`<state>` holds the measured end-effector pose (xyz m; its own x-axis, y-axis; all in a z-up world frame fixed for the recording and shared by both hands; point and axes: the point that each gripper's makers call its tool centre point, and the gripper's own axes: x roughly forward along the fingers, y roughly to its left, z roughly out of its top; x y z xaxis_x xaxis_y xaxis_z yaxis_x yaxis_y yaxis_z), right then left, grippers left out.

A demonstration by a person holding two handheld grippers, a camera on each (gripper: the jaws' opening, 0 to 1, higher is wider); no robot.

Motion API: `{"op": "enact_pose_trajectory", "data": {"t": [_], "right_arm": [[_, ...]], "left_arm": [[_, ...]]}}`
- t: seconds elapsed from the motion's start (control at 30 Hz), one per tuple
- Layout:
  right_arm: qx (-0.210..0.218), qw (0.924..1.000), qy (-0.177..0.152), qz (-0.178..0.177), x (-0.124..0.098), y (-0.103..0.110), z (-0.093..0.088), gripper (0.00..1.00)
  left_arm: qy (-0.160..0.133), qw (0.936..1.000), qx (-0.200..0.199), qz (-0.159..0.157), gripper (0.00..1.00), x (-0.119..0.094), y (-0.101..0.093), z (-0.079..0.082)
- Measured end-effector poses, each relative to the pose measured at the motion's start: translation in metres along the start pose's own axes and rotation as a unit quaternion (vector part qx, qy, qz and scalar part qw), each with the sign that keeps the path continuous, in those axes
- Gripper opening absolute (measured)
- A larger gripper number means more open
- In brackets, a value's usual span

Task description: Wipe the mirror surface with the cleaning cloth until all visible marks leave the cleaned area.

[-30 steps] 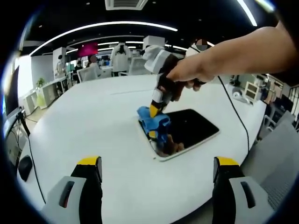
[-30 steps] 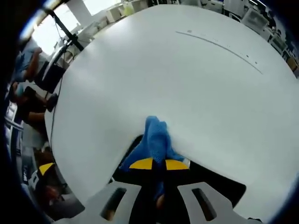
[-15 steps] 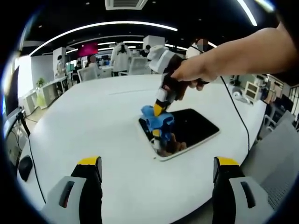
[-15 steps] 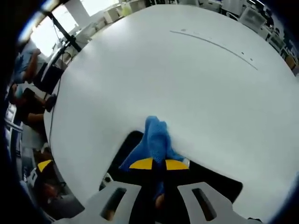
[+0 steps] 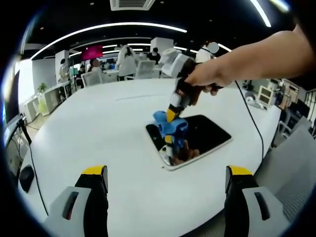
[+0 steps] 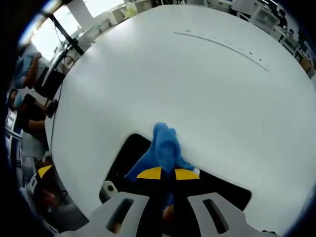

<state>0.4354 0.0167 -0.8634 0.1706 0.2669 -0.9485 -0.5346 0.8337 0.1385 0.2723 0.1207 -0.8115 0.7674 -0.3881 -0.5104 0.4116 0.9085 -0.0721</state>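
The right tool (image 5: 172, 114) is squeezing the blue cloth (image 5: 170, 128) tight and pressing it on the mirror (image 5: 190, 140), near its 9 o'clock end. The mirror is lying flat on the white table (image 5: 98, 128). The left tool (image 5: 166, 178) is gaping wide, gripping nothing. Pushing sideways too hard could be sliding the mirror, since nothing is steadying it.

Right gripper (image 6: 168, 174) pinching blue cleaning cloth (image 6: 163, 148) over dark rectangular mirror (image 6: 127, 154).
Yellow-tipped jaws closed on the bunched cloth, pressed onto the mirror lying flat on round white table (image 6: 197, 89).
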Motion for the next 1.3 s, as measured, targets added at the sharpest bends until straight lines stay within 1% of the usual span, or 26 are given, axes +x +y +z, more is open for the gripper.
{"op": "enact_pose_trajectory", "data": {"t": [0.27, 0.33, 0.47, 0.53, 0.57, 0.63, 0.73, 0.8, 0.87, 0.97, 1.3], "right_arm": [[0.002, 1.0, 0.001, 0.001, 0.003, -0.001, 0.003, 0.02], [-0.003, 1.0, 0.002, -0.003, 0.003, 0.0, 0.002, 0.02], [0.0, 0.9999, -0.001, -0.011, 0.005, -0.002, 0.004, 0.02], [-0.004, 0.9999, -0.003, -0.014, 0.005, -0.001, 0.004, 0.02], [-0.006, 0.9998, -0.005, -0.016, 0.004, 0.001, 0.002, 0.02], [-0.009, 0.9997, -0.006, -0.02, 0.004, 0.003, -0.001, 0.02], [-0.033, 0.999, 0.001, -0.03, 0.002, 0.008, -0.006, 0.02], [-0.032, 0.9991, 0.002, -0.029, 0.001, 0.01, -0.008, 0.02], [-0.029, 0.9992, 0.002, -0.028, 0.0, 0.01, -0.011, 0.02], [-0.029, 0.9993, 0.001, -0.025, 0.002, 0.01, -0.012, 0.02], [-0.02, 0.9996, -0.004, -0.018, -0.003, 0.019, -0.024, 0.02]], "left_arm": [[0.002, 1.0, 0.003, -0.001, 1.0, 0.0, 0.0, -0.001], [0.003, 1.0, 0.004, -0.001, 1.0, 0.0, 0.0, -0.001], [-0.003, 0.9999, 0.011, 0.005, 1.0, -0.001, 0.002, 0.002], [-0.007, 0.9997, 0.018, 0.013, 1.0, -0.001, 0.004, 0.003], [-0.015, 0.9995, 0.023, 0.017, 1.0, -0.002, 0.005, 0.007], [-0.011, 0.9995, 0.027, 0.014, 1.0, -0.002, 0.003, 0.006], [-0.008, 0.9995, 0.029, 0.012, 1.0, -0.001, 0.002, 0.004], [-0.002, 0.9996, 0.028, 0.004, 1.0, 0.0, -0.001, 0.002], [0.003, 0.9995, 0.031, 0.003, 1.0, 0.0, -0.001, 0.0], [0.001, 0.9992, 0.04, 0.004, 1.0, 0.0, -0.002, 0.002], [0.006, 0.9992, 0.038, 0.002, 1.0, 0.0, -0.001, -0.001]]}}
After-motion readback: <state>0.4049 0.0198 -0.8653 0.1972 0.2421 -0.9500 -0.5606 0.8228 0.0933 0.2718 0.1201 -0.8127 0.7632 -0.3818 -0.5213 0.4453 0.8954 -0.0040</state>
